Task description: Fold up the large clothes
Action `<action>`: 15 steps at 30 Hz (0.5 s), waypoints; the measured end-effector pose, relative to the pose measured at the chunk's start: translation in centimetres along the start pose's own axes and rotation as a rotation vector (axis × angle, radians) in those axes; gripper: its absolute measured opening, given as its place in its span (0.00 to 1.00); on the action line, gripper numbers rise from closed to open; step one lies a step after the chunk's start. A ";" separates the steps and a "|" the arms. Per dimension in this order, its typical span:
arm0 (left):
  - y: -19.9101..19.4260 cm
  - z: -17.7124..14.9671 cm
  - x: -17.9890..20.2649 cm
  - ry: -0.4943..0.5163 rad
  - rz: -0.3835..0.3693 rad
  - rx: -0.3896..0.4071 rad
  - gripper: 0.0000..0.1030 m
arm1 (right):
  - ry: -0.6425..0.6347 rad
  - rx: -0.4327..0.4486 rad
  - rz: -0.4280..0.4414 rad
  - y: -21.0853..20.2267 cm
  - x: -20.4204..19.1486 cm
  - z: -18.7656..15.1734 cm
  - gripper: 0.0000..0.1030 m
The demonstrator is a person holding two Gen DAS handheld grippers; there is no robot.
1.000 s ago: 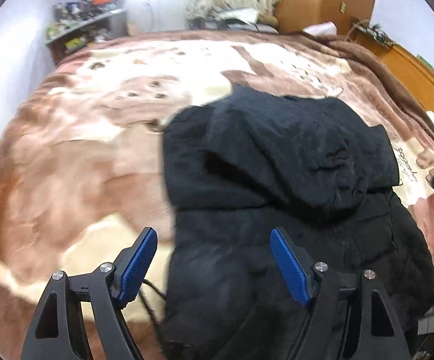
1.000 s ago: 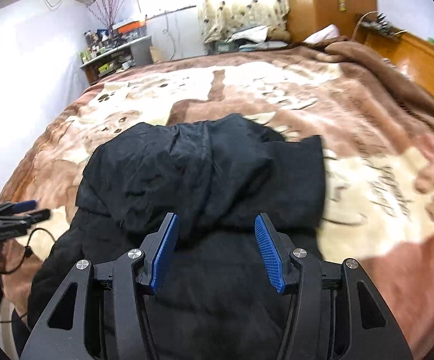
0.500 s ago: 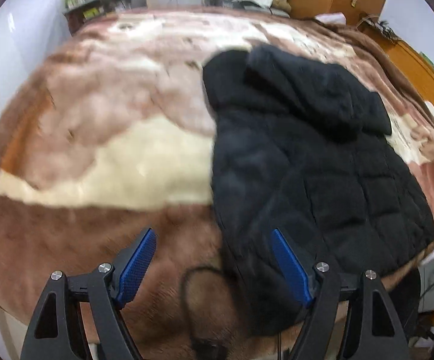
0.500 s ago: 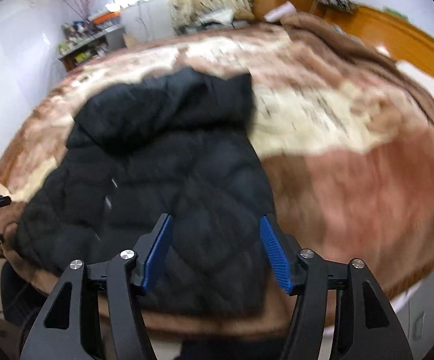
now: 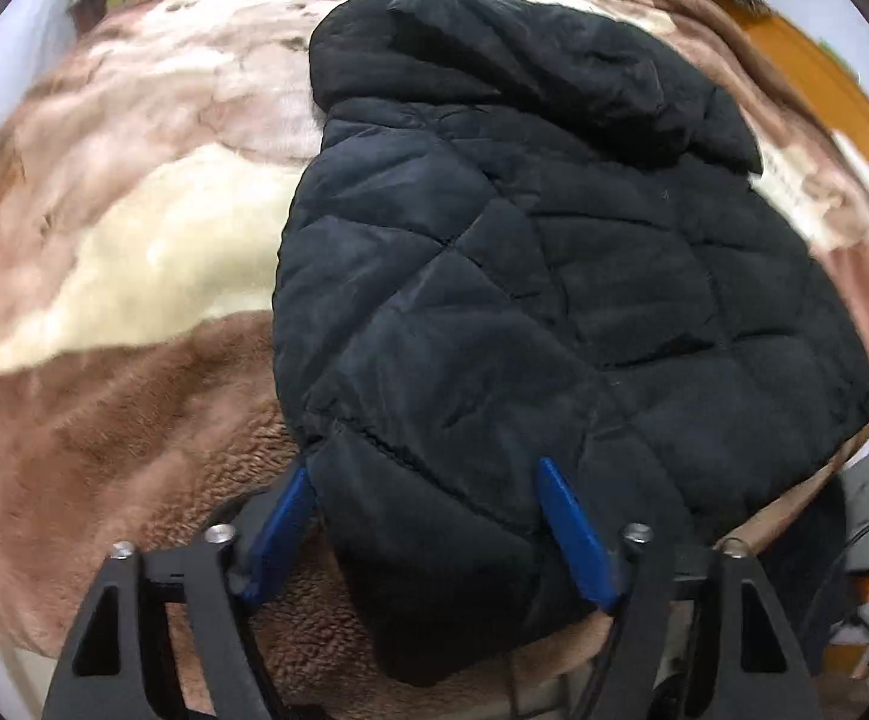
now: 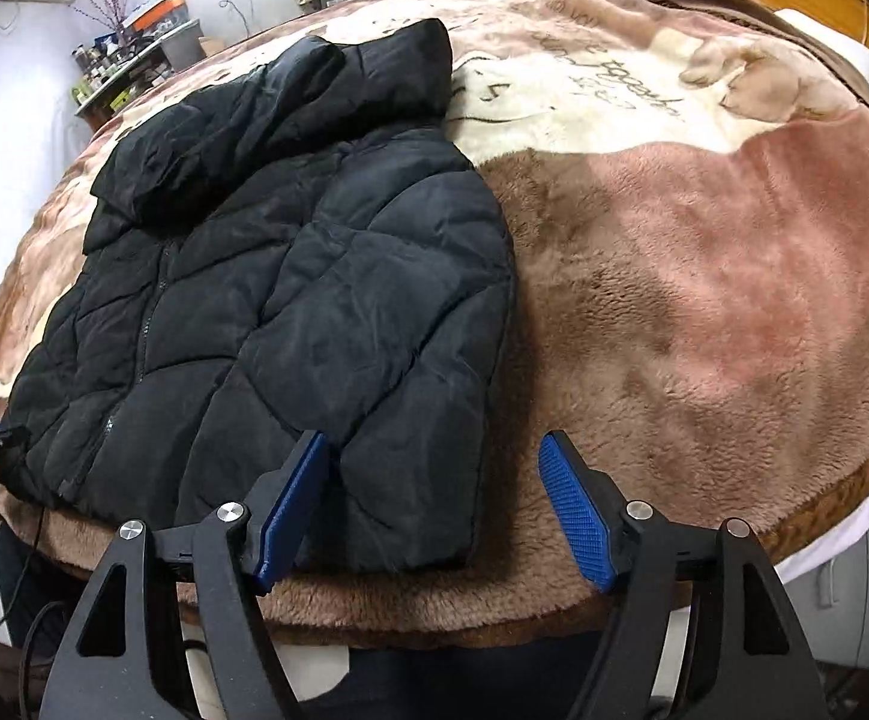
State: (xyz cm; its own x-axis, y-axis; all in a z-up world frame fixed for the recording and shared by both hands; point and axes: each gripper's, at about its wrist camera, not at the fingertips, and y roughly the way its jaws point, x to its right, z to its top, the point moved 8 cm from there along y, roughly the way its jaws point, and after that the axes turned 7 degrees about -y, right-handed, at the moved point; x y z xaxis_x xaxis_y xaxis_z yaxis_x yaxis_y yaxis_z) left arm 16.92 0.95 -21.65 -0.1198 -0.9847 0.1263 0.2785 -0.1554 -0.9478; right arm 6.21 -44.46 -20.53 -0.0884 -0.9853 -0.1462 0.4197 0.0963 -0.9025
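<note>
STEP: hem grasp | left tongs [image 5: 428, 531] closing astride jacket [image 5: 554, 276] corner, apparently untouched | right tongs [image 6: 434, 516] spreading | NEXT: pinch both, fold upward

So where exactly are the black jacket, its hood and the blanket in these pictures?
black jacket [image 6: 290, 312]: right wrist view, on the quilted front.
hood [image 6: 266, 120]: right wrist view, on its folded top.
blanket [image 6: 704, 300]: right wrist view, on a bare pink-brown patch right of the jacket.
</note>
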 end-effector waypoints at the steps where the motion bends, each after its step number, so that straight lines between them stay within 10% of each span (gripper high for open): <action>1: -0.1 -0.1 0.2 0.004 0.005 0.004 0.59 | 0.010 -0.020 0.020 0.2 -0.2 -0.2 0.69; 6: -1.5 0.0 0.0 0.004 -0.015 0.015 0.39 | -0.003 -0.012 0.029 -0.5 -1.0 -0.4 0.28; 15: -6.1 2.6 0.3 -0.028 -0.142 0.085 0.21 | -0.082 0.089 0.091 -4.6 -3.4 3.4 0.17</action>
State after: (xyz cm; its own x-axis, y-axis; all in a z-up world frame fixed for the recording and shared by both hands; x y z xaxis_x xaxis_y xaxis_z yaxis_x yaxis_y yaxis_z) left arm 17.69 1.38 -15.06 -0.1374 -0.9541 0.2661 0.3402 -0.2978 -0.8920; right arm 7.62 -42.02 -14.51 0.0258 -0.9816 -0.1890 0.5012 0.1762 -0.8472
